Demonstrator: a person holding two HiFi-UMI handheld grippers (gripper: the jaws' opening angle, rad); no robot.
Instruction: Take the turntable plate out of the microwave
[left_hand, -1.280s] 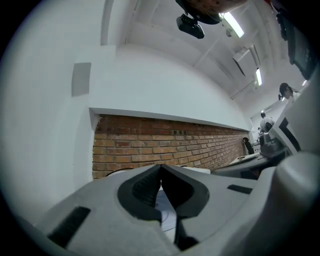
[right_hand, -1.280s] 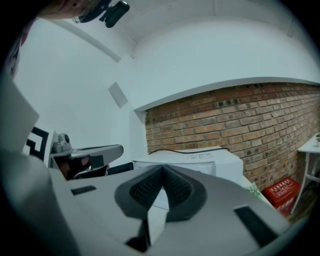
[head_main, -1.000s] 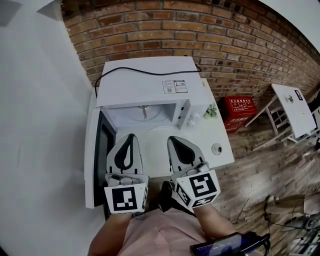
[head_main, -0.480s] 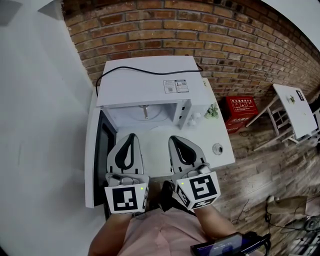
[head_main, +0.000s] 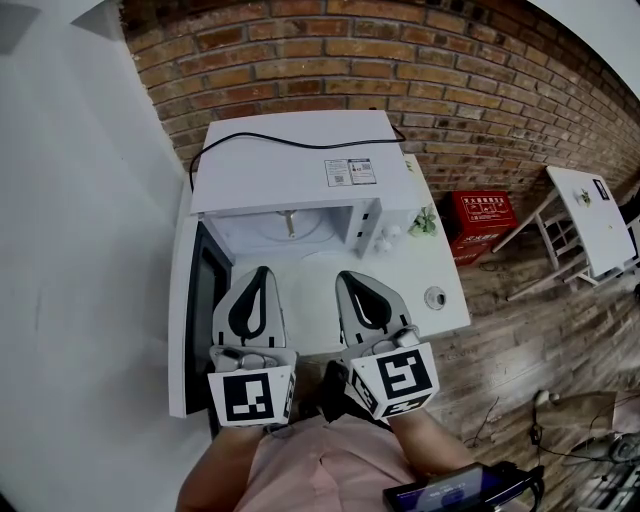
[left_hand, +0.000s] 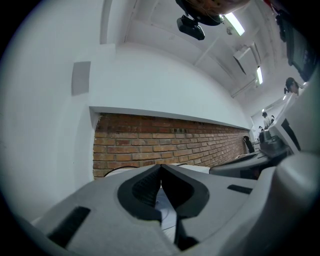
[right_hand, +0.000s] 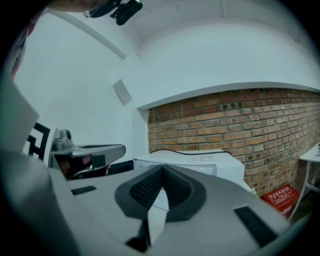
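Left gripper (head_main: 262, 270) and right gripper (head_main: 343, 276): both fully closed, tips meeting, nothing between the jaws (each gripper view shows the dark pads pressed together at the tip, with only a hollow behind them). They are held side by side, apart from each other and roughly level, pointing at the open front of the microwave. Neither touches anything. Marker cubes are at the near ends, left cube (head_main: 248, 396) and right cube (head_main: 395, 378), just over the person's pink shirt (head_main: 310, 465).

Scene, big to small:
- Brick wall (head_main: 450, 80) runs across the back, with a white wall (head_main: 70, 250) on the left and wood floor (head_main: 530, 340) on the right.
- White table (head_main: 445, 290) stands in the corner of the two walls.
- Second white table (head_main: 585, 215) is far right, well apart.
- Microwave (head_main: 290, 165), white, takes up the back left of the near table, with a black cable (head_main: 262, 138) lying across its top.
- Its door (head_main: 205, 300) is swung fully open to the left.
- Red crate (head_main: 478, 222) sits on the floor by the brick wall.
- Turntable plate (head_main: 305, 228) is inside the cavity, lying flat, pale and round. Only its front part shows under the top edge. The gripper tips stop short of the opening, apart from the plate.
- Two white knobs (head_main: 385, 238) are on the panel at the cavity's right.
- Small green item (head_main: 424, 222) is just beside the microwave's right side, and a small round object (head_main: 433, 296) is near the table's right edge (cannot tell what either is).
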